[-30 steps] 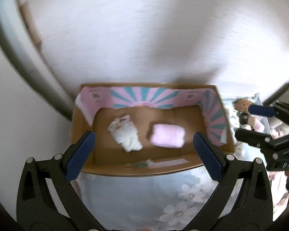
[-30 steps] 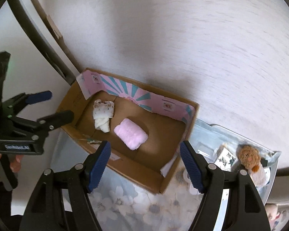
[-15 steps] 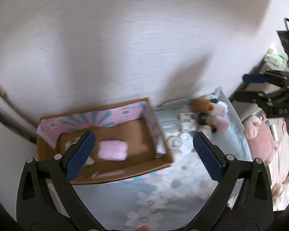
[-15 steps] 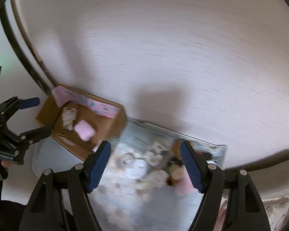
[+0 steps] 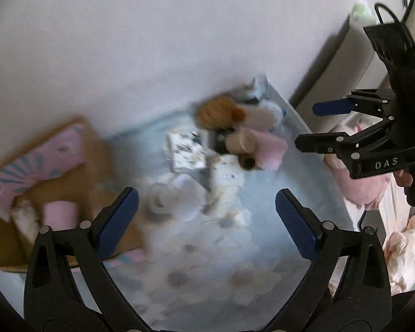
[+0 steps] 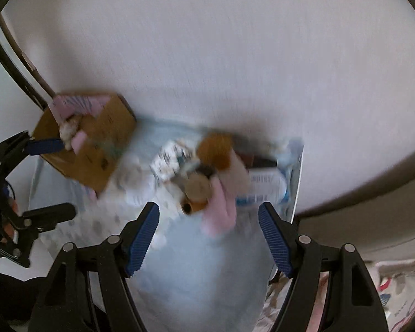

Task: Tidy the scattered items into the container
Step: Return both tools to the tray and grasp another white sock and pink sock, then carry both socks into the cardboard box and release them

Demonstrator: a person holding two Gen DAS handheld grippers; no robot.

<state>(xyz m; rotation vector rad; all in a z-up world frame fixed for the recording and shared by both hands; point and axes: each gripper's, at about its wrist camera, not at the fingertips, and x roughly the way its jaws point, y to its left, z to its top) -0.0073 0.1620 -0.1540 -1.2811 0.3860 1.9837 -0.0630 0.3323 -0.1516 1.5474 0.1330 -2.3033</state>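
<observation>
Both claws are wide open with nothing in them right now. The left claw (image 5: pixel 206 215) hangs over the flowery blue table (image 5: pixel 207 262), and its fingers frame a whitish rolled bundle (image 5: pixel 163 197) and a pale patterned one (image 5: pixel 227 182) just beyond it. The right claw (image 6: pixel 209 235) is up in the air too, aimed at the main heap: a pink cloth thing (image 6: pixel 221 213) sits closest between its fingers, and a tan tube-shaped piece (image 6: pixel 197 188) is touching that.

Further out, the pile carries on with a fuzzy brown toy (image 5: pixel 221 112) at the back and a small printed packet (image 5: pixel 186 150) to the left of it. It's all blurry, so I can't say exactly what each thing is or how they overlap.

The cardboard box (image 5: pixel 96 149) with the pink lining sits at the left end of the table, well apart from the heap. Inside it are a pink roll (image 5: pixel 59 213) and a white crumpled item (image 5: pixel 25 218), so I'd say two are done. Most of the stuff is still out, at least five or six pieces. My guess is the task is about a quarter done, with the next pick coming from the heap.
</observation>
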